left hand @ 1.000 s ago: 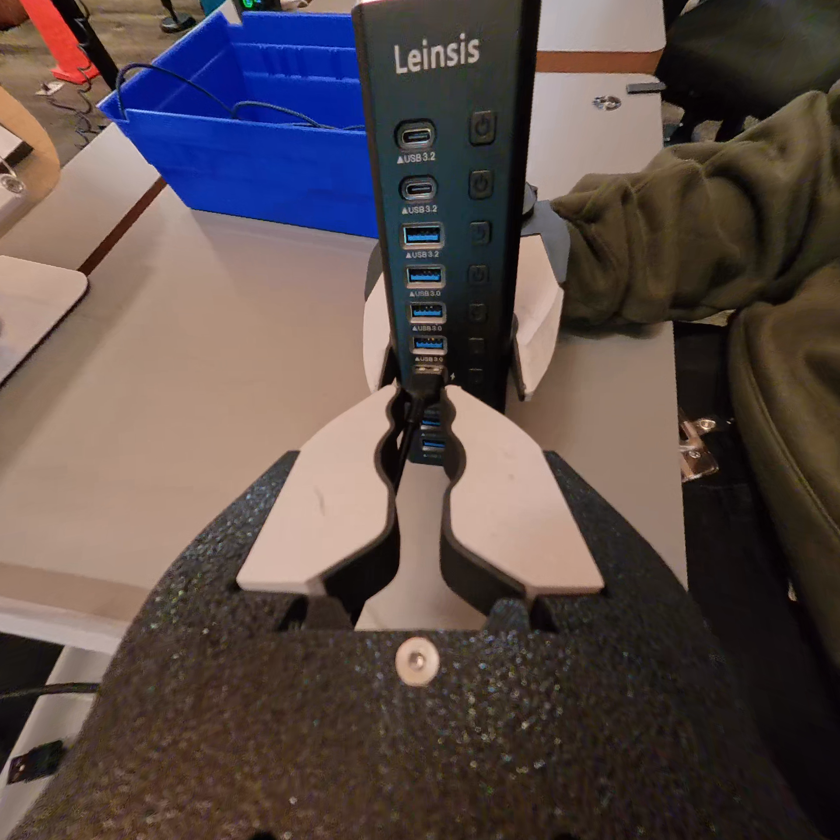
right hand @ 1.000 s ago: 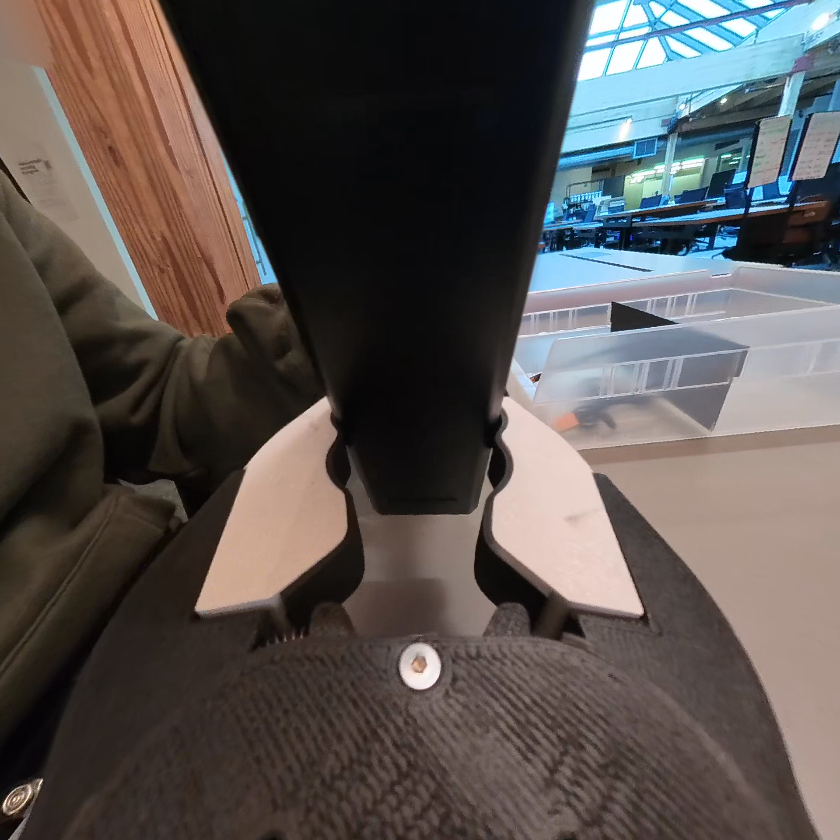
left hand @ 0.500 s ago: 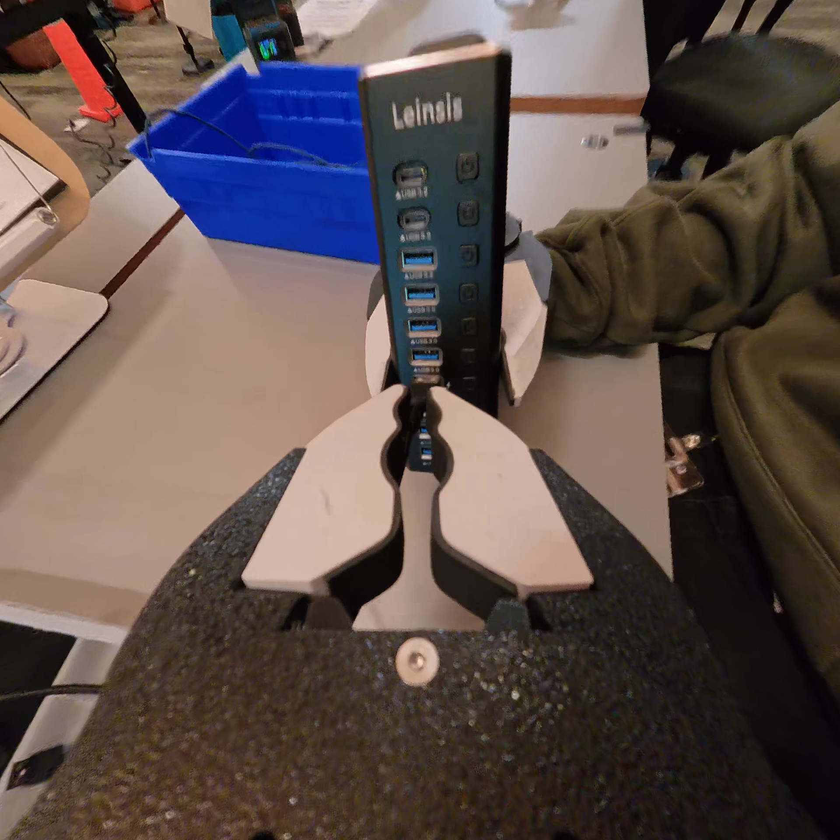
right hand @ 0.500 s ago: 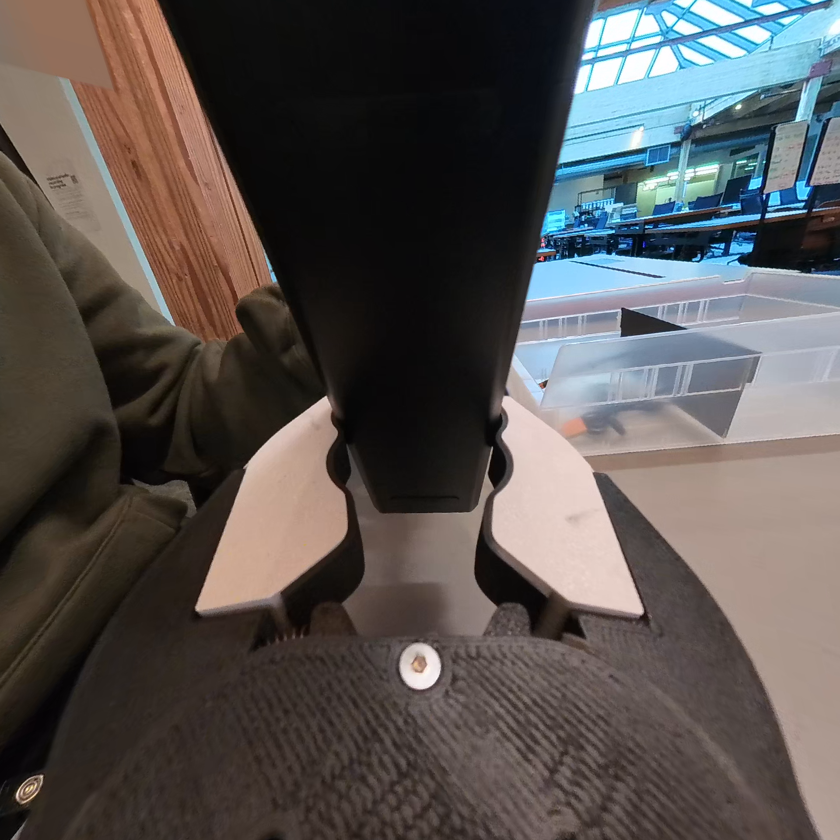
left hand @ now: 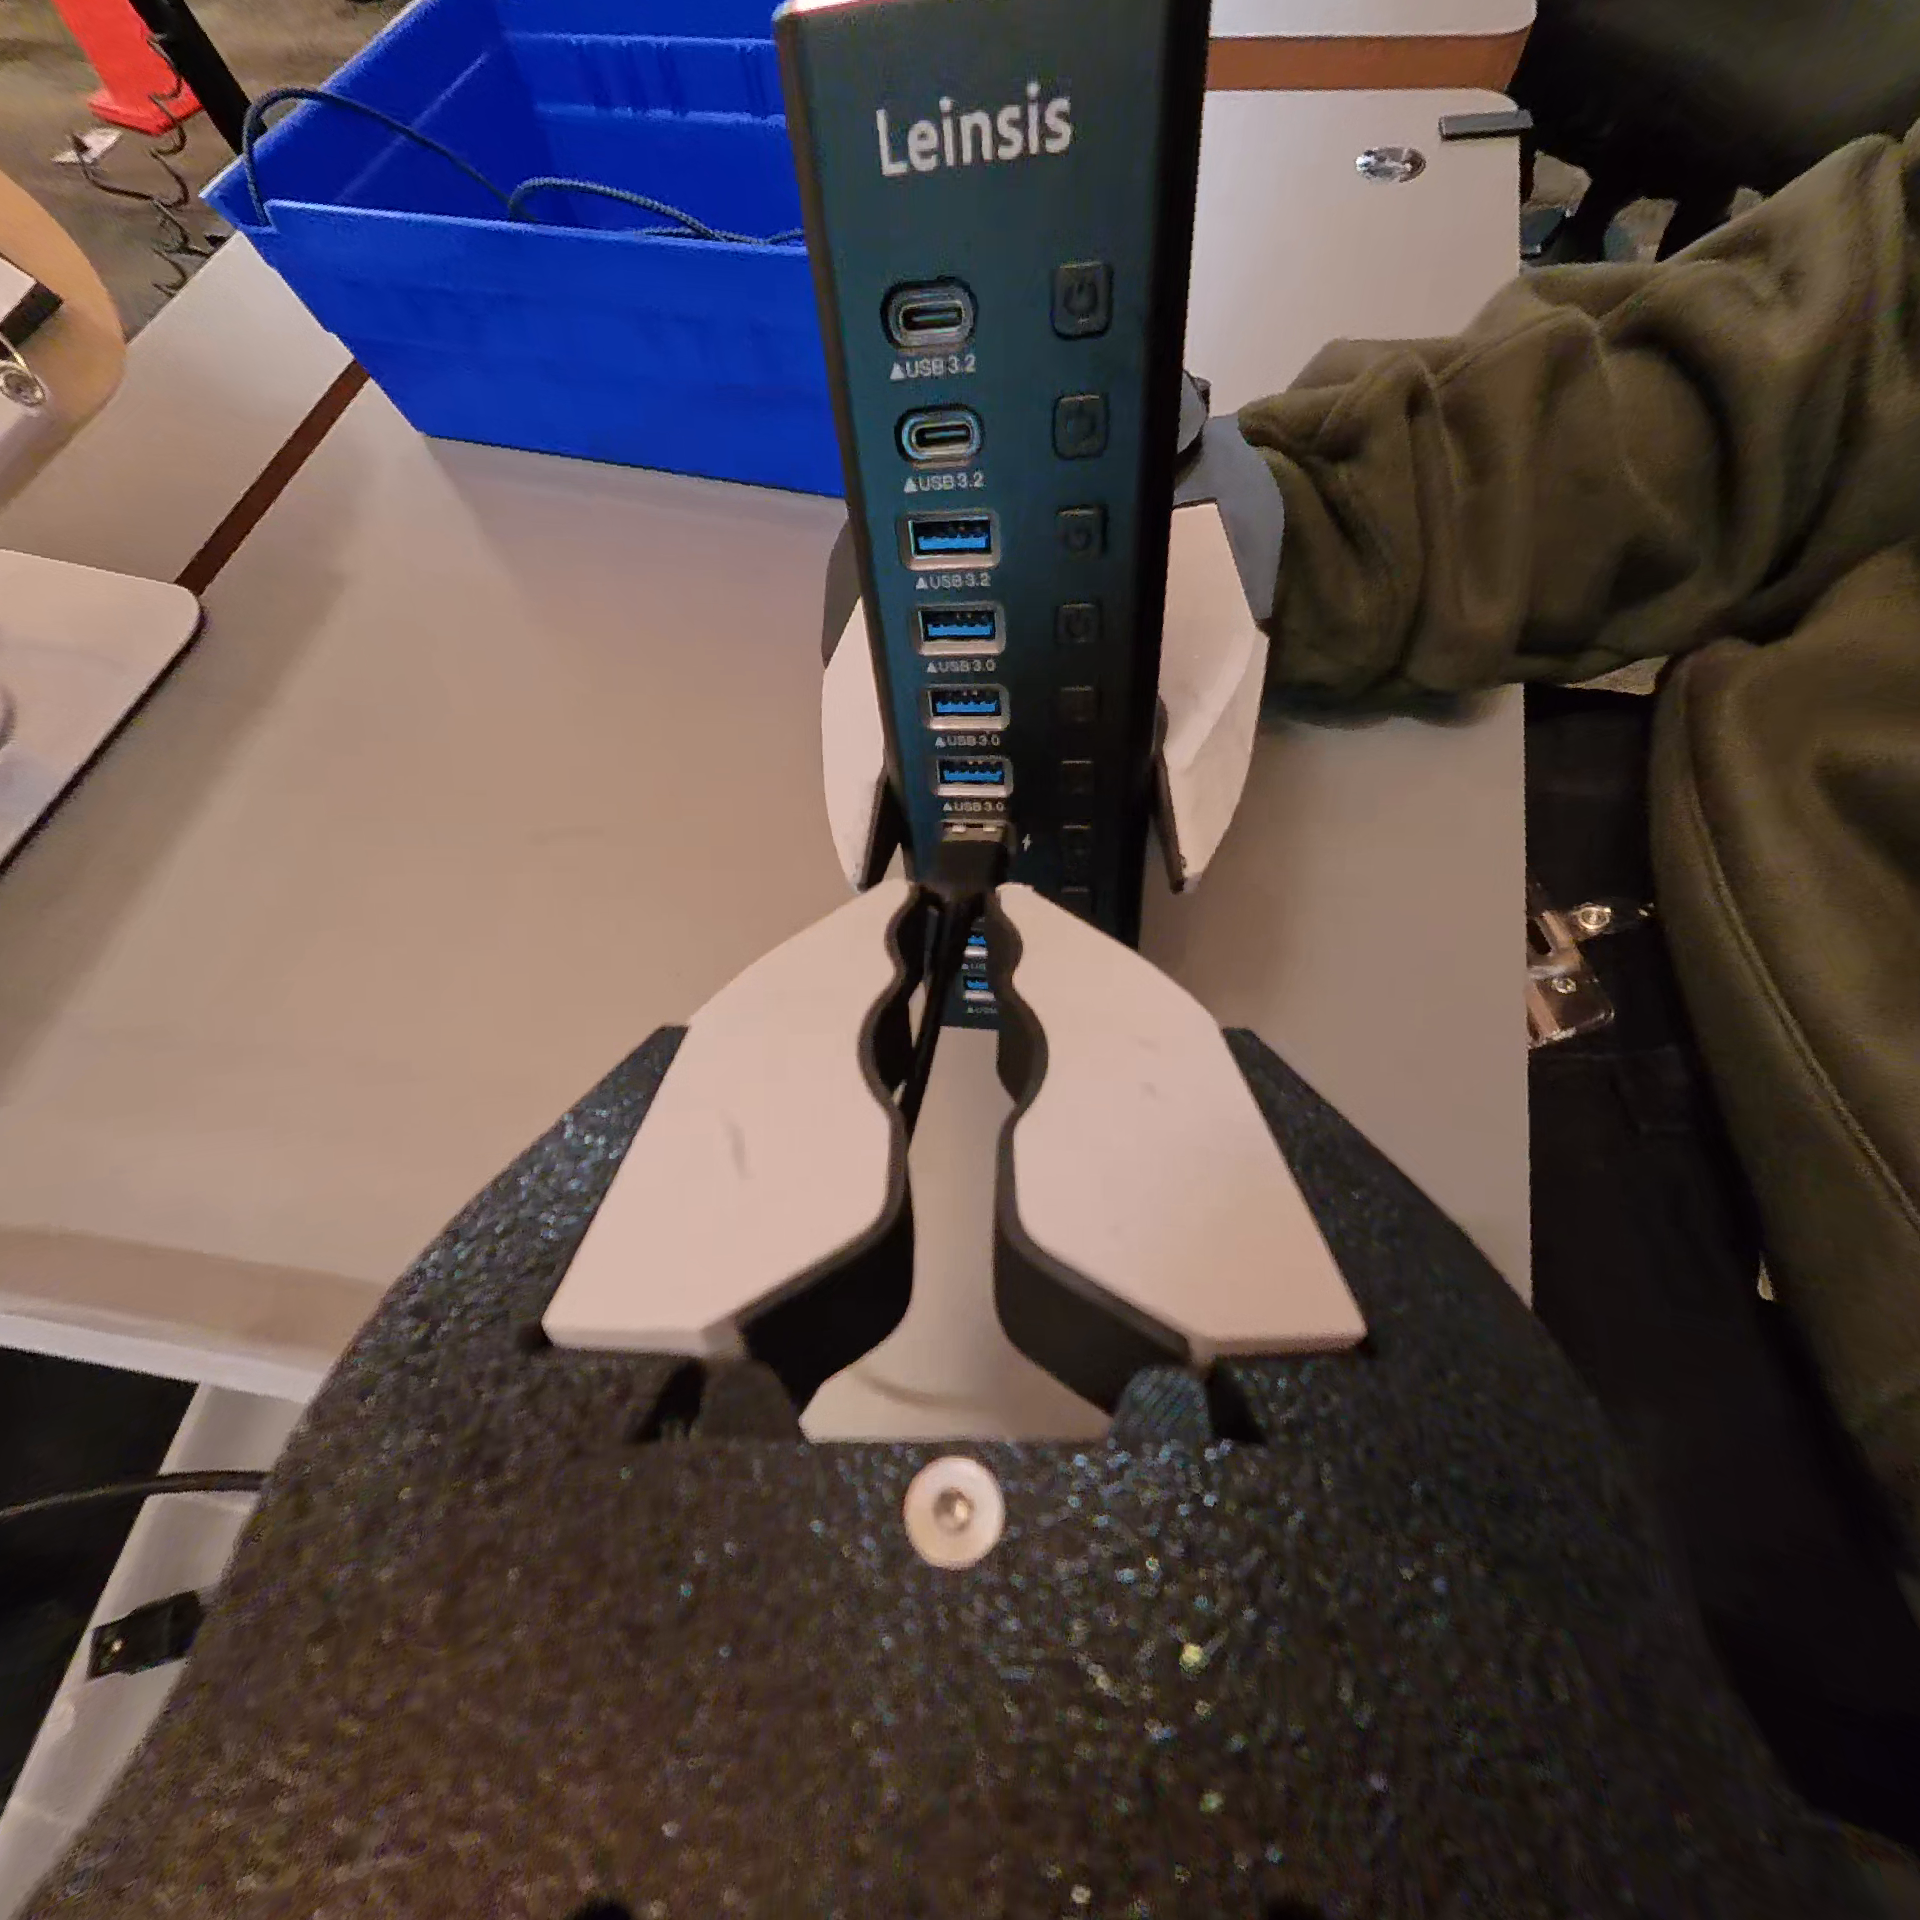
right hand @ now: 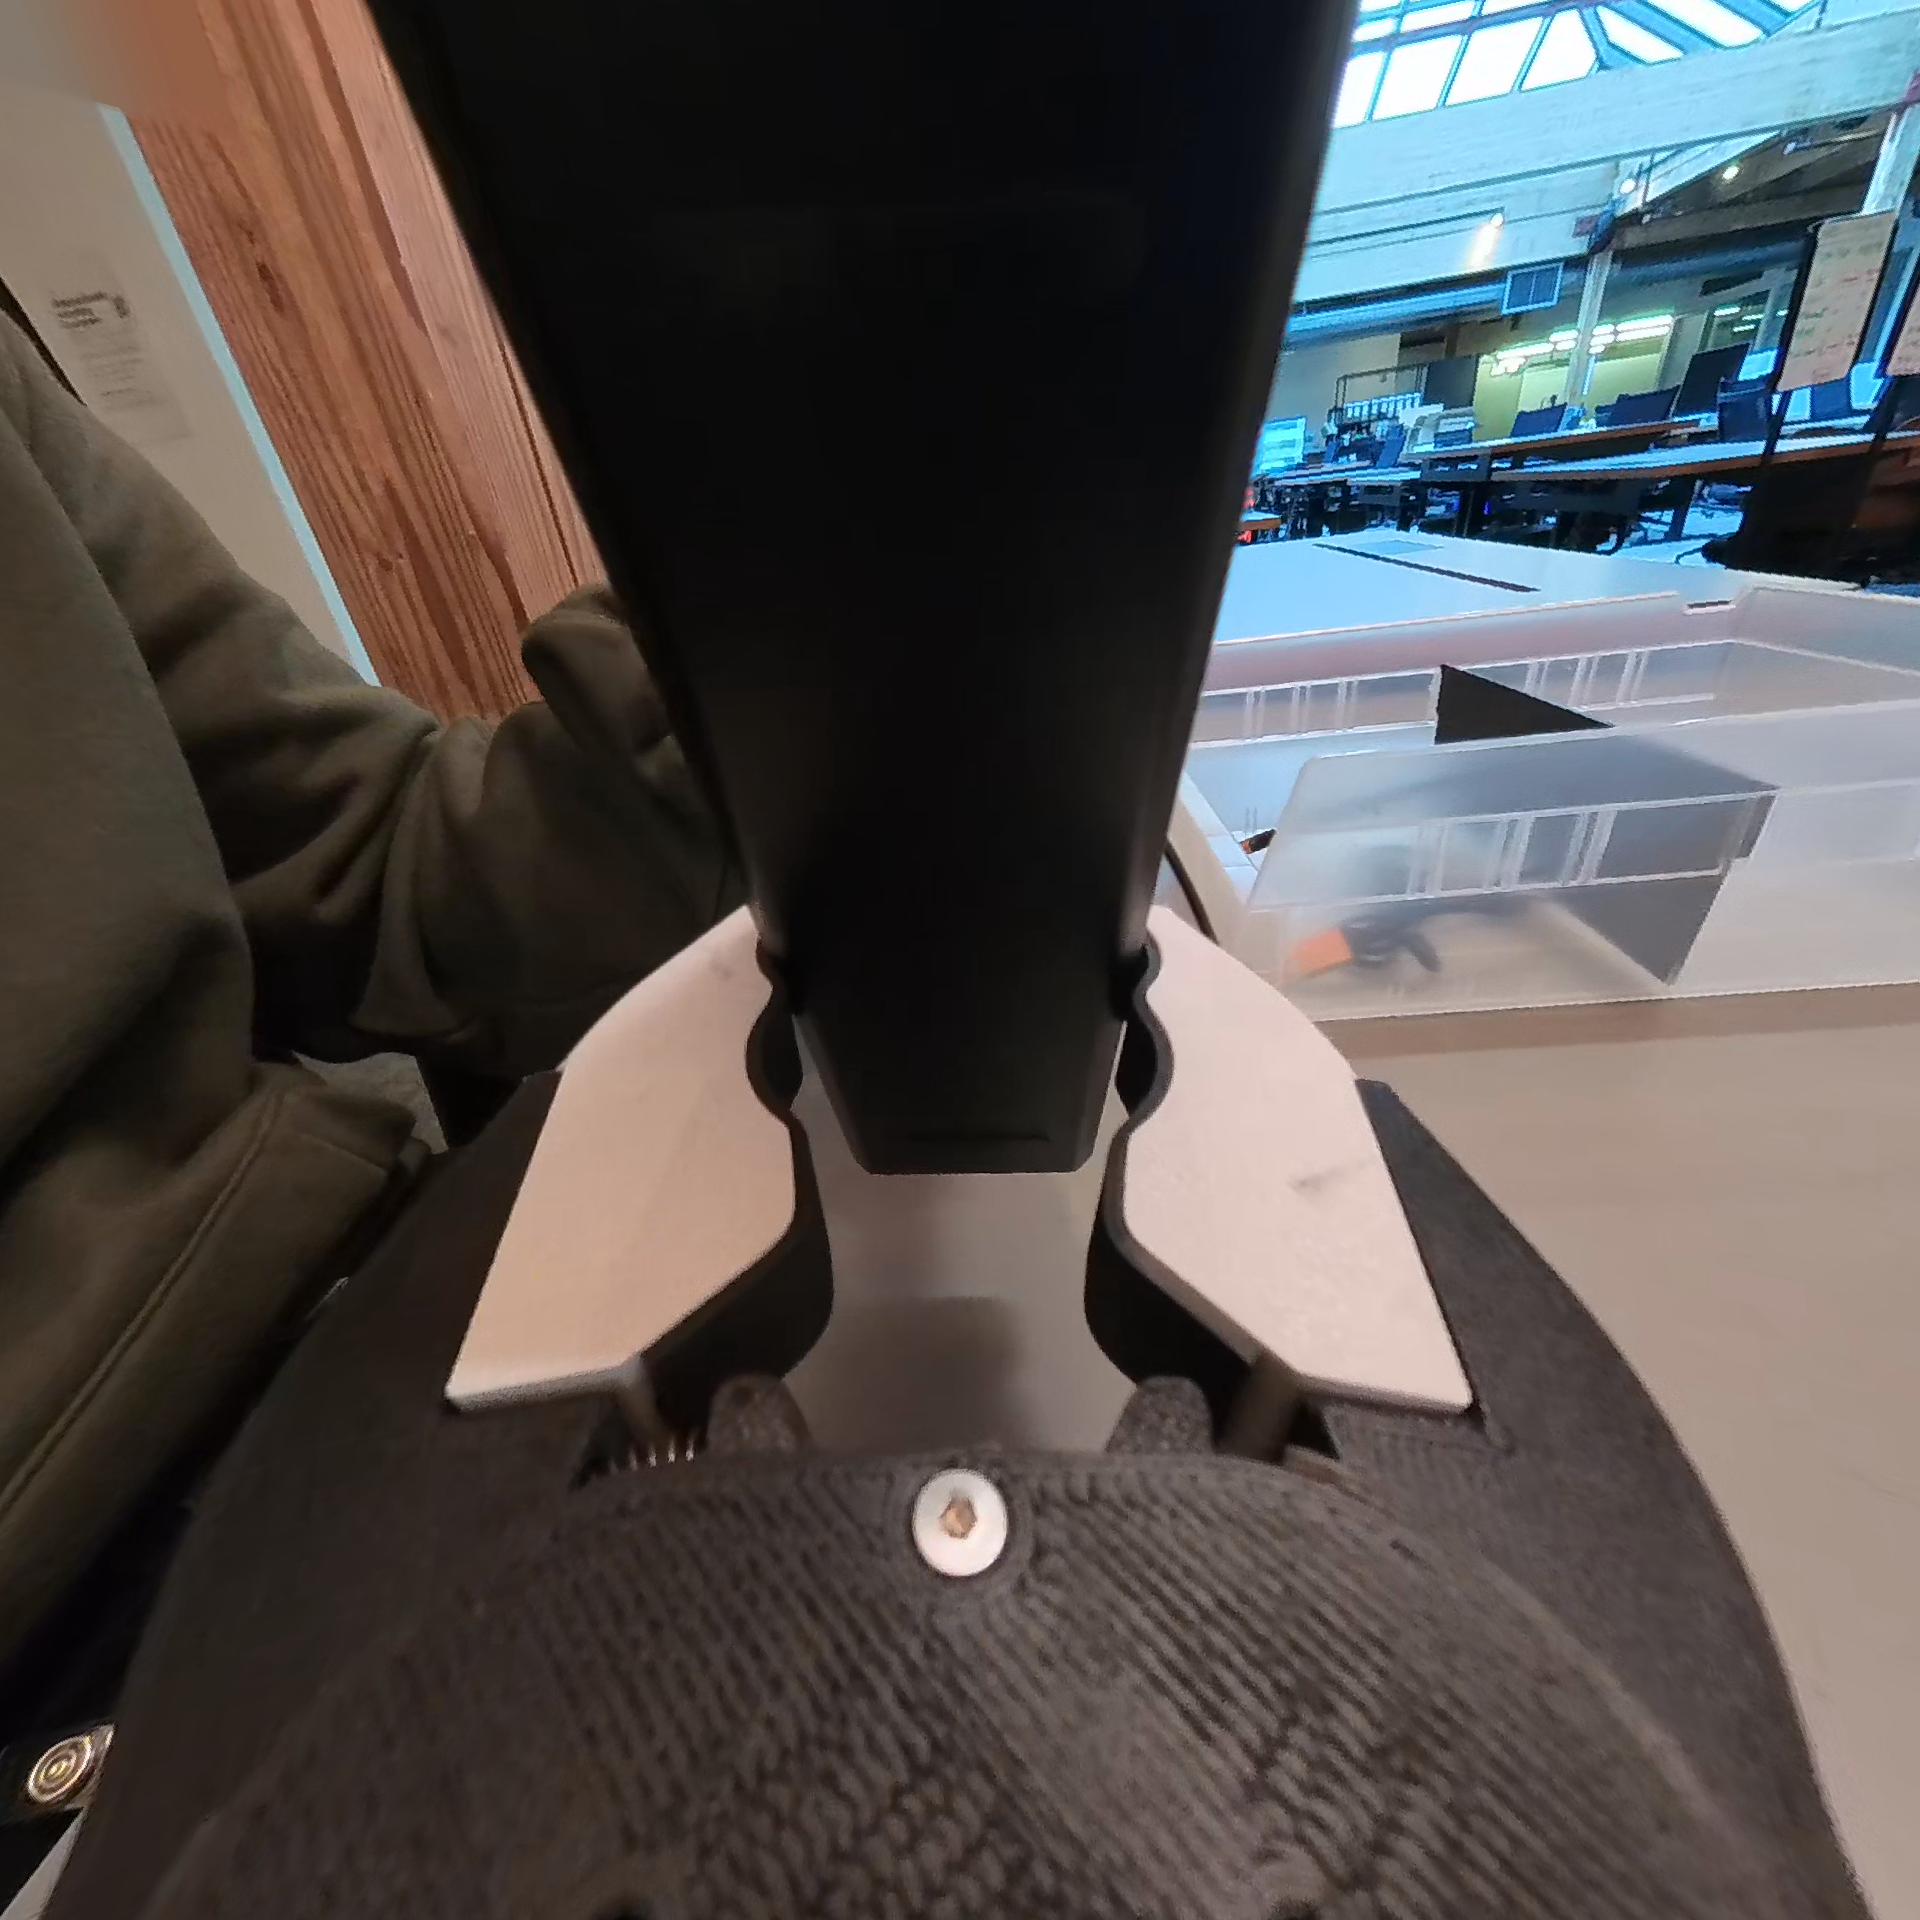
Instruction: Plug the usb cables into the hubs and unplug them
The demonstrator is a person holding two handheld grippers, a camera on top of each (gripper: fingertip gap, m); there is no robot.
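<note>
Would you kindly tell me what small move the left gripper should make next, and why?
Probably a short push straight toward the hub: the left gripper is shut on the cable plug, whose metal tip sits at a port but looks not fully seated, while the right gripper braces the hub upright.

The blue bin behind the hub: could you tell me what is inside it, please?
A dark cable loops over the blue bin's rim and interior. The hub hides its right end; the floor is out of sight.
</note>
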